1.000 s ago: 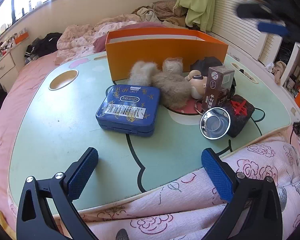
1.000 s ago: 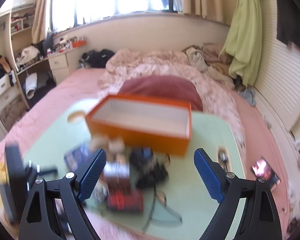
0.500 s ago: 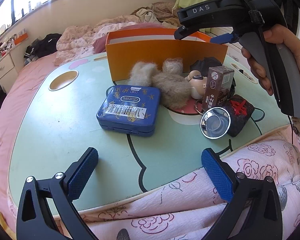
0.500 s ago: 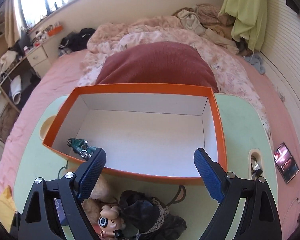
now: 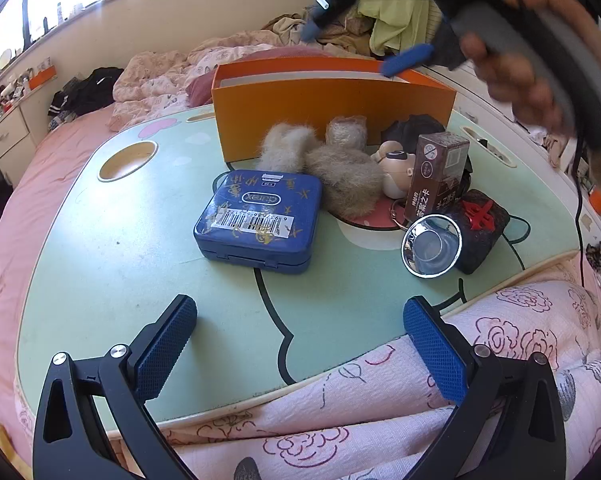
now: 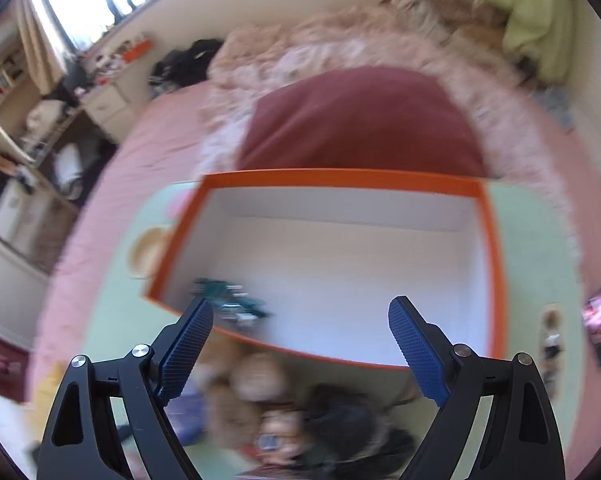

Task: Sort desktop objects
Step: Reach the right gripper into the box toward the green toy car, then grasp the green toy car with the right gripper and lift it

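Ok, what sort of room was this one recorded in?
Most likely a bedroom: the pale green cartoon lap table with the orange cardboard box stands on a bed with a pink sheet, rumpled floral bedding lies behind, and a cream drawer unit is under the window.

One orange box (image 5: 332, 120). One blue tin (image 5: 260, 220). One green toy car (image 6: 228, 300), inside the box. Two furry beige lumps (image 5: 340, 176), possibly one plush toy; cannot tell. One small doll head (image 5: 396, 166). One brown carton (image 5: 436, 176). One shiny metal cup (image 5: 432, 246). One dark pouch with a red emblem (image 5: 482, 224). One black cloth bundle (image 5: 416, 130).
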`<control>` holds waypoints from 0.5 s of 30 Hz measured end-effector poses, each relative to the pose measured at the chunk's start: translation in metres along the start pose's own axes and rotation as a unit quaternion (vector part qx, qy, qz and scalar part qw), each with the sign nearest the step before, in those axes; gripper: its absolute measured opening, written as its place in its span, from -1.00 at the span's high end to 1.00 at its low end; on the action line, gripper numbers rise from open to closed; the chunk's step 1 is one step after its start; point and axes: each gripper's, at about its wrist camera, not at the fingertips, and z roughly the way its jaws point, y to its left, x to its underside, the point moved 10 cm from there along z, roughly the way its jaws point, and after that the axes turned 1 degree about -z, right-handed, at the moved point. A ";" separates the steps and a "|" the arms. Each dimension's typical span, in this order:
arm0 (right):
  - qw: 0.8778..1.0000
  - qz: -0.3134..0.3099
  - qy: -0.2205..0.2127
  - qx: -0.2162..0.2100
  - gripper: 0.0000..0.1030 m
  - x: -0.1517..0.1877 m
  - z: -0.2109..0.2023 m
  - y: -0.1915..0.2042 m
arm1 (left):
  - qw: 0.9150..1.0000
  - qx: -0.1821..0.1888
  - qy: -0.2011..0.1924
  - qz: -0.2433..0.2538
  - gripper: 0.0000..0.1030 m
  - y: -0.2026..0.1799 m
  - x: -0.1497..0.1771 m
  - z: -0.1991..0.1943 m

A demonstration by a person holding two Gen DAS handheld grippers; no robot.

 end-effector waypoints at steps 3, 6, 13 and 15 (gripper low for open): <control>0.997 0.024 0.064 -0.047 -0.74 -0.006 0.016 0.020 | 1.000 0.000 0.000 0.000 -0.99 0.000 0.000 0.000; 0.994 -0.017 0.112 0.000 -0.74 -0.006 0.043 0.031 | 1.000 0.000 0.000 0.000 -0.99 0.000 0.000 0.000; 0.983 -0.014 0.178 0.034 -0.70 0.000 0.085 0.026 | 1.000 0.000 -0.002 0.000 -0.99 0.001 -0.001 0.001; 0.978 -0.007 0.195 0.071 -0.59 0.005 0.095 0.011 | 1.000 0.001 -0.002 0.000 -0.99 0.001 -0.002 0.002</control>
